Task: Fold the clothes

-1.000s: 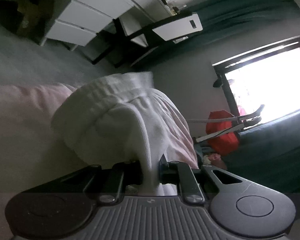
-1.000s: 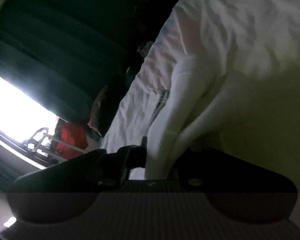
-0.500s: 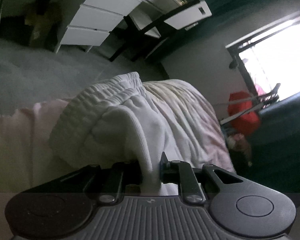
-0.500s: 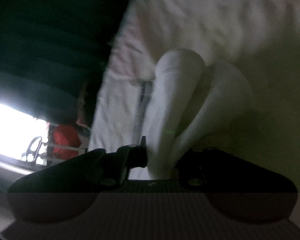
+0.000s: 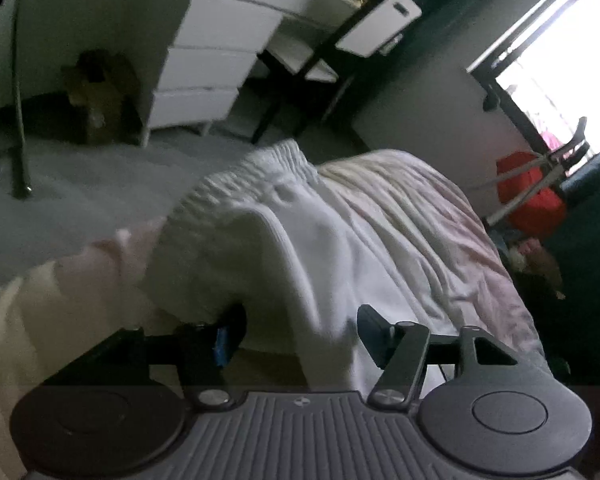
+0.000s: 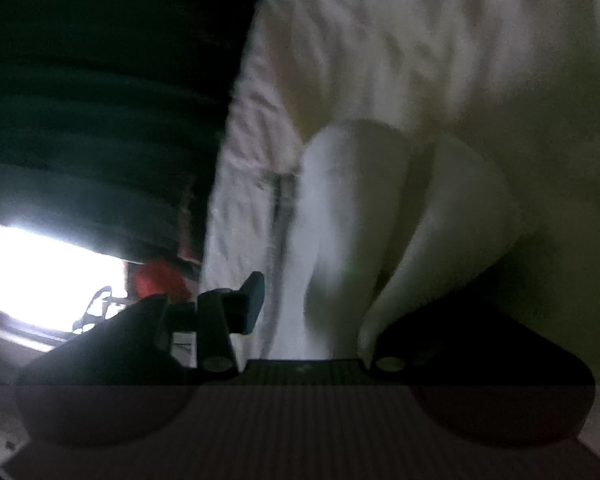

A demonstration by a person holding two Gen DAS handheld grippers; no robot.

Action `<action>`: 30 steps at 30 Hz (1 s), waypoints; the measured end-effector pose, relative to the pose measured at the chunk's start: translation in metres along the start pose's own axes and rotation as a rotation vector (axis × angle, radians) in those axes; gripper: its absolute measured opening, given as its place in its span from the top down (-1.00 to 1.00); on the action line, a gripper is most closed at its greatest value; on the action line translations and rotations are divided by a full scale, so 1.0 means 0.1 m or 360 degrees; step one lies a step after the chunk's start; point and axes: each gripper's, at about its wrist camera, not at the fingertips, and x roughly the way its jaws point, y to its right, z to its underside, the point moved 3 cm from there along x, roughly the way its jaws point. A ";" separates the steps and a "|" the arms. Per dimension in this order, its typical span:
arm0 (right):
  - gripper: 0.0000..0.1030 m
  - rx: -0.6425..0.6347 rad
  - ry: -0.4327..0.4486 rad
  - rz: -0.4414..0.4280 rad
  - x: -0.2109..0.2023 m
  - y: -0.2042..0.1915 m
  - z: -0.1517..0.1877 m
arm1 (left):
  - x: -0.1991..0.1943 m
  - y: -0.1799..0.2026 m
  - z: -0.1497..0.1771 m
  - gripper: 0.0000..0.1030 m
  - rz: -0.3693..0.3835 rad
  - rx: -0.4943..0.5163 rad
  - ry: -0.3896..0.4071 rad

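Note:
A white garment with a ribbed elastic waistband (image 5: 260, 176) lies bunched on the pale bedspread (image 5: 428, 216). My left gripper (image 5: 300, 332) is open, its jaws spread either side of a fold of the white garment that still lies between them. In the right wrist view the same white garment (image 6: 340, 220) shows as two rolled folds on the bed. My right gripper (image 6: 316, 312) is open, with its left finger (image 6: 248, 304) spread away from the cloth. Its right finger is hidden behind the fold.
A white drawer unit (image 5: 208, 68) and a dark-framed desk (image 5: 340, 32) stand across the grey carpet (image 5: 60, 200). A bright window (image 5: 560, 48) and a red bag (image 5: 528, 192) are at the right. Dark curtains (image 6: 100, 100) hang beside the bed.
Both grippers have opened and let go of the white garment they were pinching. The garment has come down onto the bed.

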 end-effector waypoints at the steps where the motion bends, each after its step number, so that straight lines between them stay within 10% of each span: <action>1: 0.02 -0.0022 0.0035 -0.0022 -0.01 -0.03 0.00 | -0.06 0.02 0.01 -0.31 -0.0027 0.0005 0.0028; 11: 0.10 -0.0122 -0.0060 0.0133 0.22 0.17 0.04 | -0.54 0.61 0.16 -0.56 -0.0038 0.0448 0.0439; 21: 0.02 -0.0096 0.0001 -0.0196 0.13 0.02 -0.01 | -0.47 1.07 0.57 -0.57 0.0085 0.0759 0.0402; 30: 0.02 -0.0092 -0.0042 -0.0110 0.24 0.14 -0.04 | -0.38 1.35 1.00 -0.68 0.0251 0.1036 0.0325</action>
